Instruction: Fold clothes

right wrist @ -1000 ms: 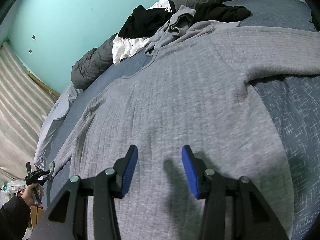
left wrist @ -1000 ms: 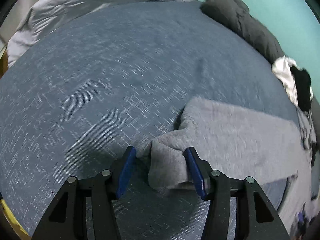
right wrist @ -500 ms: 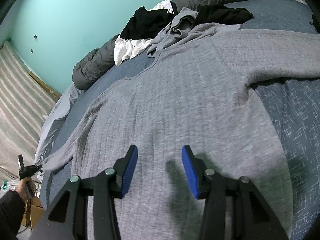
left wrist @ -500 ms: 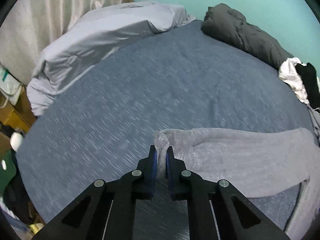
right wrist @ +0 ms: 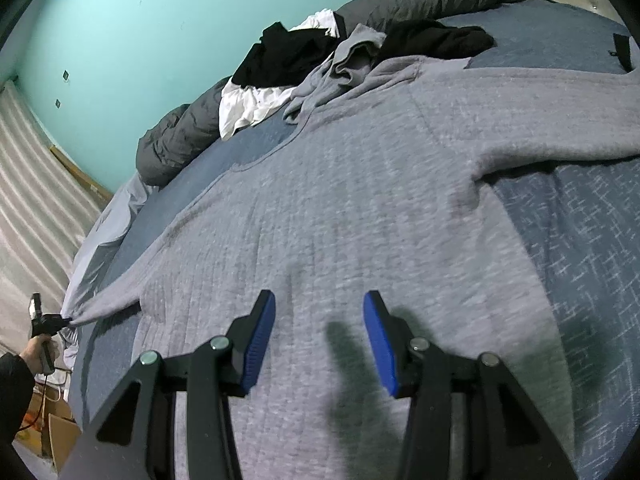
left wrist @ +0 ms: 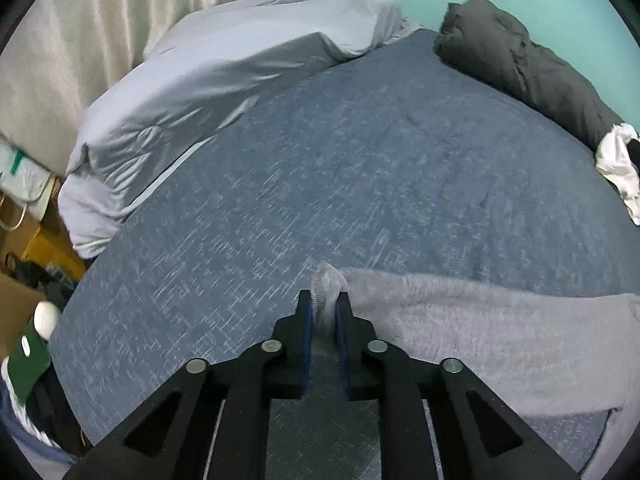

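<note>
My left gripper (left wrist: pixel 323 308) has its blue pads pressed together on the cuff (left wrist: pixel 326 280) of a grey sweater's sleeve (left wrist: pixel 460 320), pinching a small tuft of knit that pokes up between them. From there the sleeve runs off to my right, drawn out fairly straight over the blue bedspread (left wrist: pixel 320 160). My right gripper (right wrist: pixel 320 338) hangs with its fingers spread wide and nothing between them, hovering over the lower body of the sweater (right wrist: pixel 380 200), where it throws a shadow on the cloth.

The sweater lies spread flat on the bed, chest up, both sleeves out to the sides, its neck end toward a heap of black, white and grey clothes (right wrist: pixel 320 60) by the turquoise wall.

I judge the knit soft, limp and fairly thick: it will sag and bunch rather than hold a line, but it is not slippery and the pads should bite well. The cuff is a sound hold for carrying the sleeve; for the body I would take the hem or the shoulder seam, gathering only the layers I mean to move.
</note>
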